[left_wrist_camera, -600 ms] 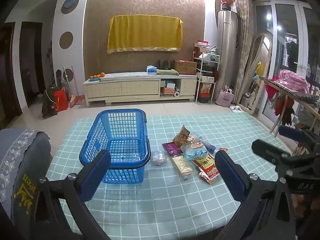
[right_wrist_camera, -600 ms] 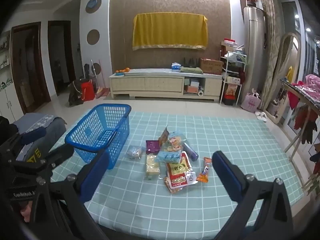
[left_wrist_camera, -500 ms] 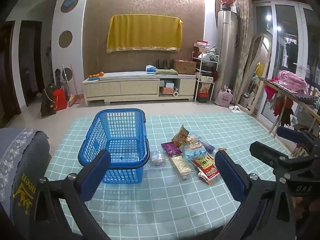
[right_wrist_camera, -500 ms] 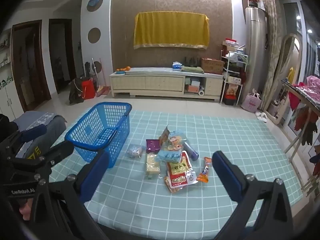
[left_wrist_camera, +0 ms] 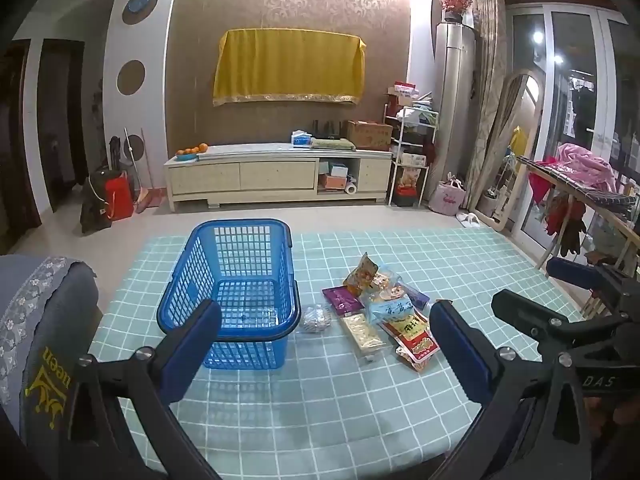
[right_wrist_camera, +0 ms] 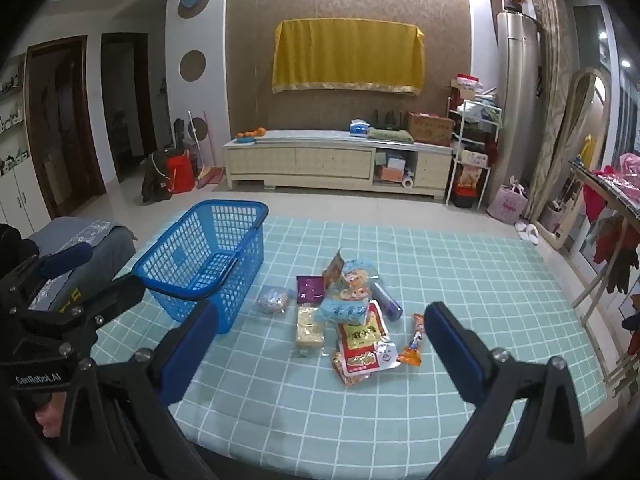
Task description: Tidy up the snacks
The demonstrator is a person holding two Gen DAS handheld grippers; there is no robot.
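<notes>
Nearest, the left gripper (left_wrist_camera: 326, 350) and the right gripper (right_wrist_camera: 320, 354) both hang over the near edge of the checked cloth (right_wrist_camera: 460, 280), jaws spread wide with nothing between them, tilted down toward the table.

Beyond them lies the pile of snack packets (right_wrist_camera: 352, 312), loosely heaped at the cloth's middle. From the pile, a small clear bag (right_wrist_camera: 273, 300) sits at nine o'clock, apart from the rest, an orange stick packet (right_wrist_camera: 414, 340) at four o'clock, and the red-and-yellow pouch (right_wrist_camera: 364, 350) at six, closest to the grippers. Further at ten o'clock stands the blue basket (left_wrist_camera: 236, 280), upright and seemingly empty.

By the look of it, sorting has not started: this is the approach. The next move calls for lowering one gripper onto an outlying packet, the pouch or the stick, since thin foil lying flat needs a shallow pinch at an edge.
</notes>
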